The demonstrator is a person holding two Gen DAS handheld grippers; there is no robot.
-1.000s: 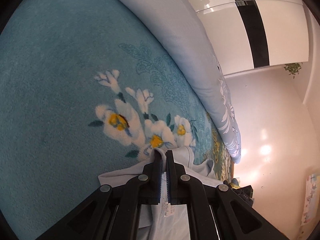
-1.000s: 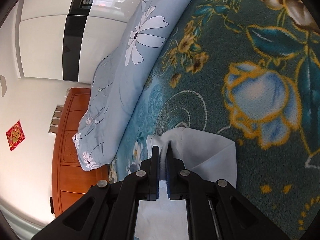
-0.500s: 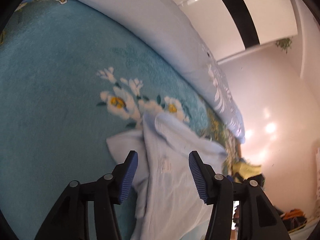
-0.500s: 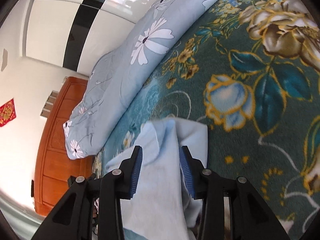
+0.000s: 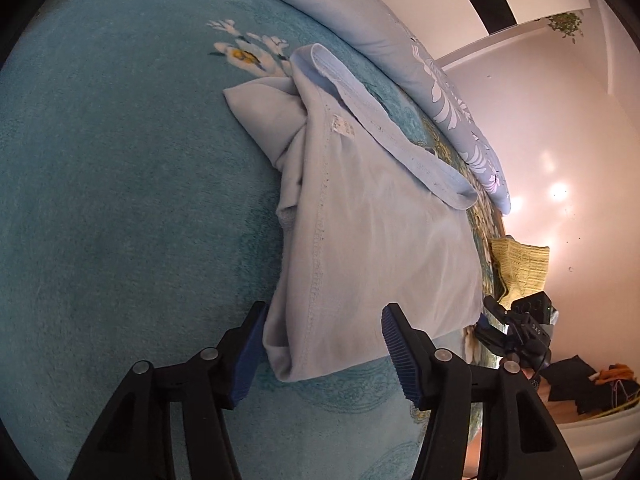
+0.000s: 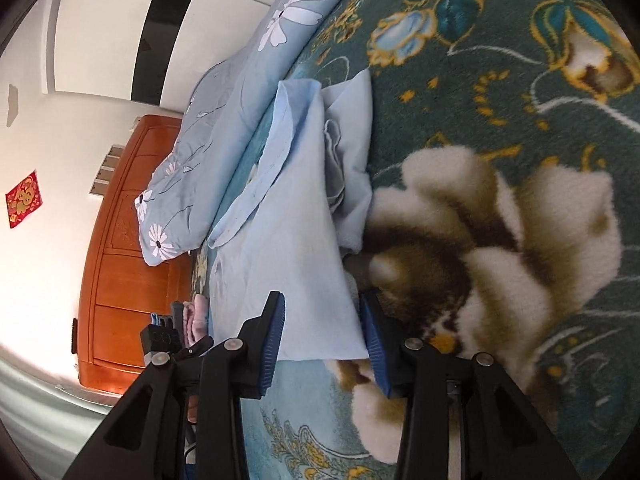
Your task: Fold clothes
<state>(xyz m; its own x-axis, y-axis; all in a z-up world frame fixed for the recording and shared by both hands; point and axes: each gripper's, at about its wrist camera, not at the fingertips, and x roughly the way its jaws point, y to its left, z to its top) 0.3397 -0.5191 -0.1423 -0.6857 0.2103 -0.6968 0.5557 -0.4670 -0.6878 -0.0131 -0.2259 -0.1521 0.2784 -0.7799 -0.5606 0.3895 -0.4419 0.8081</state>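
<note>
I am looking along both grippers at a pale blue T-shirt [image 5: 372, 216] that is lying folded on the teal floral blanket [image 5: 120, 200] covering the bed. My left gripper [image 5: 322, 354] is standing released, its blue pads [image 5: 398, 354] spread apart, having just been opening; the near hem of the shirt is lying between and beyond the pads, and nothing is pinched. My right gripper [image 6: 324, 340] is likewise released, jaws parted after just opening, with the near edge of the T-shirt [image 6: 288, 216] lying between the fingers and neither pad pressing on it. In the left wrist view the ribbed collar band [image 5: 380, 112] is curving along the far side of the shirt, with a small white label [image 5: 342, 125] just inside it and a sleeve bunching toward the blanket's white flower print. In the right wrist view the shirt is lying just beside a large cream and brown flower [image 6: 492, 240] woven into the blanket. A light blue flowered quilt [image 6: 224, 92] is lying rolled along the far edge of the bed, near the shirt's collar. Beyond it an orange-brown wooden cabinet [image 6: 128, 248] is standing against the wall, and a yellow knitted cloth [image 5: 520, 268] is hanging at the bed's edge in the left wrist view.
</note>
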